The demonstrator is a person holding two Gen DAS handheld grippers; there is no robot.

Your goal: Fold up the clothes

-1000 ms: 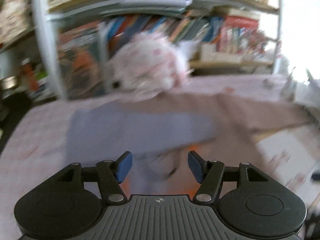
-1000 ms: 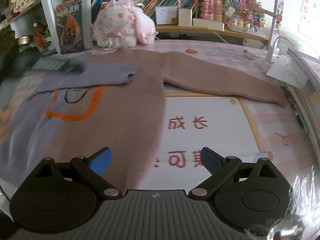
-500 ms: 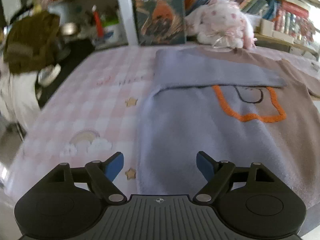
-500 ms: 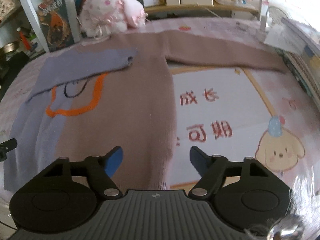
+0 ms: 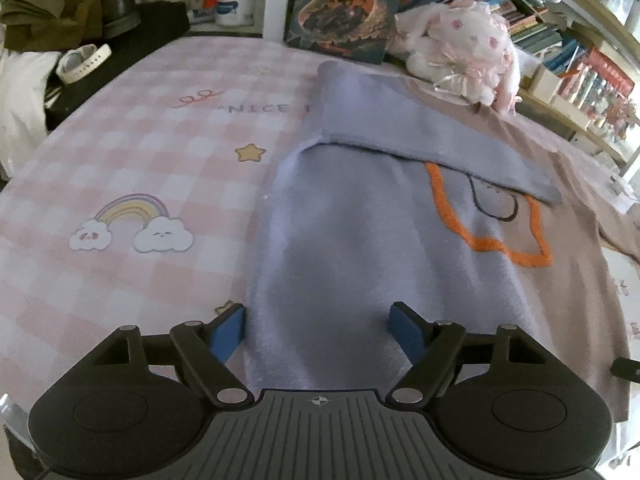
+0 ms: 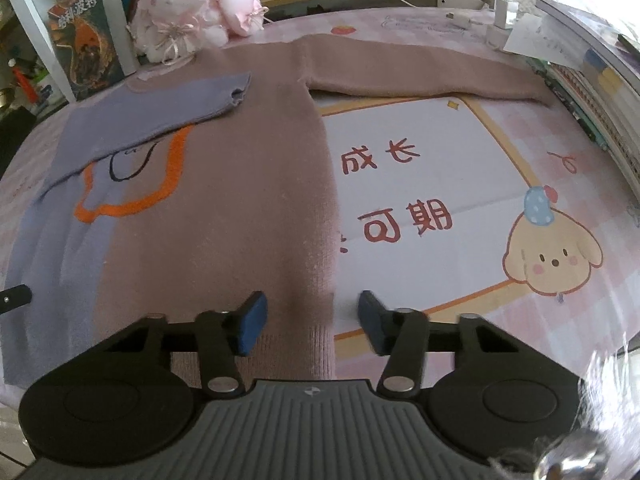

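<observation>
1. Across the middle of the table (image 6: 560, 320) we have the sweater (image 6: 224, 200) lying flat, half lavender, half dusty brown, with an orange outline on its chest.
2. Its lavender sleeve (image 6: 160, 112) is already folded over the chest toward 1 o'clock in the right wrist view; the brown sleeve (image 6: 420, 76) lies stretched out toward 2 o'clock, so we judge that fold not yet done.
3. Our left gripper (image 5: 316, 330) hovers at the hem's lavender edge, jaws apart and holding nothing, straddling the side edge as if lining up a grasp.
4. Our right gripper (image 6: 312, 322) sits at 6 o'clock over the brown hem corner, jaws likewise apart and empty, the garment's right edge between them.
5. Farther out, a plush bunny (image 6: 192, 20) rests at 11 o'clock just beyond the collar, and a stack of books (image 6: 600, 92) lines the table's 3 o'clock edge.
</observation>
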